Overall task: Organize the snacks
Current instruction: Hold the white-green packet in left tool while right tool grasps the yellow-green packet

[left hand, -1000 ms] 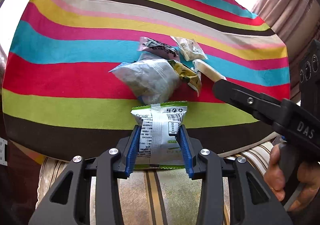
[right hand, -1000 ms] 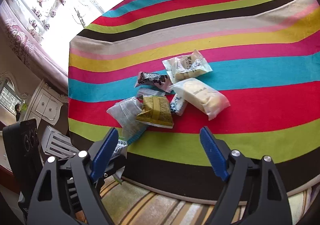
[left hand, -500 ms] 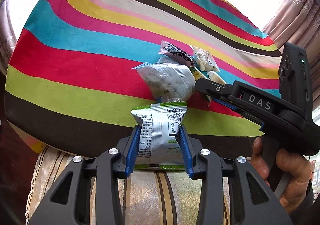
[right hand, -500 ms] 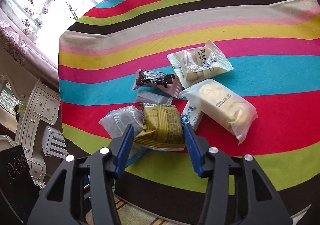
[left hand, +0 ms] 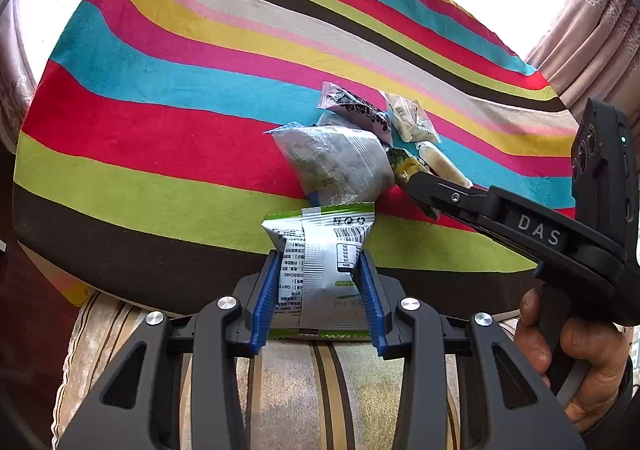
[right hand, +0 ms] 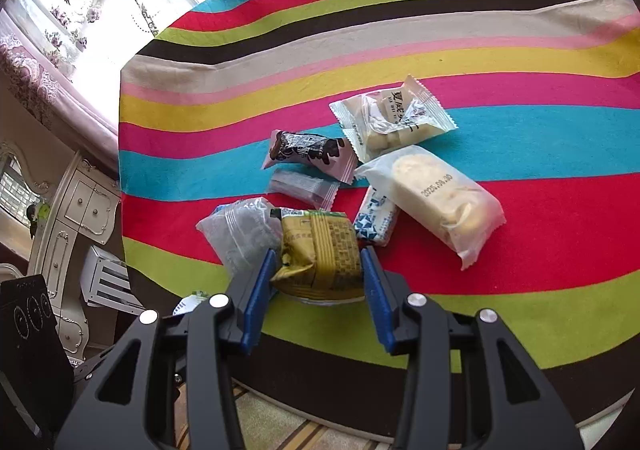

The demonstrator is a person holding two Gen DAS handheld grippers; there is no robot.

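The table [right hand: 520, 30] wears a big cloth with bright stripes. A pile of snacks lies on it, just past the right gripper [right hand: 318, 262].

The biggest snack is a clear bag of round cookies [right hand: 436, 202], ahead and to the right of the right gripper. Past it lies a white bag of small white pieces [right hand: 394, 118]. A gray see-through bag [right hand: 242, 232] sits just left of the right gripper.

The right gripper is clenched on a yellow snack pack [right hand: 320, 254]. Its blue pads touch both sides of the pack, which rests at the near edge of the pile.

The left gripper [left hand: 318, 274] is clenched on a white and green snack pack [left hand: 320, 250]. It holds the pack up at the near edge of the table, close to the pile.

A pink and black bar [right hand: 310, 154] lies farther ahead of the right gripper. A little blue and white pack [right hand: 376, 218] sits just right of the yellow one. A small clear packet [right hand: 302, 188] lies between the bar and the yellow pack.
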